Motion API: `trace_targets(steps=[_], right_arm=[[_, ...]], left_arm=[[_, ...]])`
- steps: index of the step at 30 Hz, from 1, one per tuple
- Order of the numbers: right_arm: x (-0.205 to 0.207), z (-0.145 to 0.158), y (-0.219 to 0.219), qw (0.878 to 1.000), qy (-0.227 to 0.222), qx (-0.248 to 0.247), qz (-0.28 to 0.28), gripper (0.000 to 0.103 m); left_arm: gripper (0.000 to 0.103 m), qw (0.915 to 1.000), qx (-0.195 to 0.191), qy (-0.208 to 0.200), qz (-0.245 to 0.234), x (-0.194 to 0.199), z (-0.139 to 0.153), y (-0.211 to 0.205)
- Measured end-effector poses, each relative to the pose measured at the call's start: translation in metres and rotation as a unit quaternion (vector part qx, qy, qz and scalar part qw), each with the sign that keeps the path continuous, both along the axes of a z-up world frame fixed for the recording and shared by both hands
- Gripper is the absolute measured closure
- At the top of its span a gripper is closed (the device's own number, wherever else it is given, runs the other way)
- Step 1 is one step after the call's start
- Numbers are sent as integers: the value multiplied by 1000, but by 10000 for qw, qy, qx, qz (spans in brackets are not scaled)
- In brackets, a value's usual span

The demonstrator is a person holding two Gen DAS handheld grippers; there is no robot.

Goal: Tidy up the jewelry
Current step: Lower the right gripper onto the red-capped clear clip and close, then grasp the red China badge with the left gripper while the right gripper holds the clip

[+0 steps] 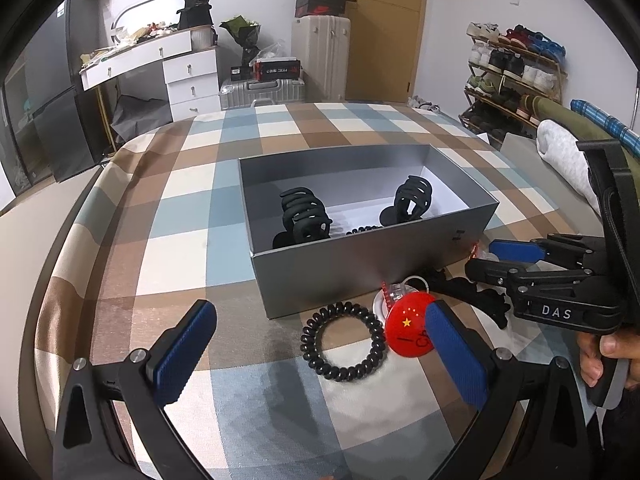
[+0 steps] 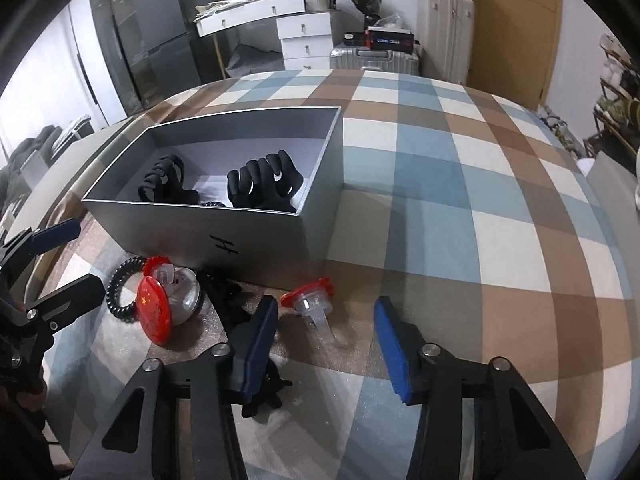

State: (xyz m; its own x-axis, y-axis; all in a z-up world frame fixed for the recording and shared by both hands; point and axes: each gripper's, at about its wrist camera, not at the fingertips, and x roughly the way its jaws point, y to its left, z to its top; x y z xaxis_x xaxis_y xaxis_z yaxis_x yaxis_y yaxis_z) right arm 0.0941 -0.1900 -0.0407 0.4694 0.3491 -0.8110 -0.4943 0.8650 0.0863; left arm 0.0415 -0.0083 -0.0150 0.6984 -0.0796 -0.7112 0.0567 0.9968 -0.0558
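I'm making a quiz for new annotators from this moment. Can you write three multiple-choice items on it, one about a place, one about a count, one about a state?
1. Where does the coiled hair tie lie?
A. inside the grey box
B. on the checked cloth in front of the box
C. on the shoe rack

2. How many black hair claws are in the grey box?
A. one
B. two
C. four

3. How does the left gripper stand?
A. open and holding nothing
B. shut on the red badge
C. shut on a hair claw

Answers:
1 B, the tie rests on the cloth just outside the box's near wall.
2 B, one claw sits on the left side and another on the right.
3 A, its blue pads are spread wide with only cloth and the tie between them; the red badge lies beside one pad.
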Motion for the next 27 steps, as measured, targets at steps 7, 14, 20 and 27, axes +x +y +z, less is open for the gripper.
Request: trace_targets(steps=[7, 14, 20, 27], right_arm=[[-5, 6, -4, 9996, -73, 252, 135, 84], [-12, 27, -13, 9969, -267, 715, 198, 84], [-17, 34, -16, 9950, -332, 901, 278, 84], [-16, 35, -19, 9946, -297, 956, 280, 84]], left_arm=[[1, 10000, -6, -35, -5, -2, 3, 1], [1, 9999, -84, 12, -129, -2, 2, -3], [2, 9983, -111, 185, -547, -2, -3, -20], [30, 9943, -162, 236, -1031, -4, -8, -41]])
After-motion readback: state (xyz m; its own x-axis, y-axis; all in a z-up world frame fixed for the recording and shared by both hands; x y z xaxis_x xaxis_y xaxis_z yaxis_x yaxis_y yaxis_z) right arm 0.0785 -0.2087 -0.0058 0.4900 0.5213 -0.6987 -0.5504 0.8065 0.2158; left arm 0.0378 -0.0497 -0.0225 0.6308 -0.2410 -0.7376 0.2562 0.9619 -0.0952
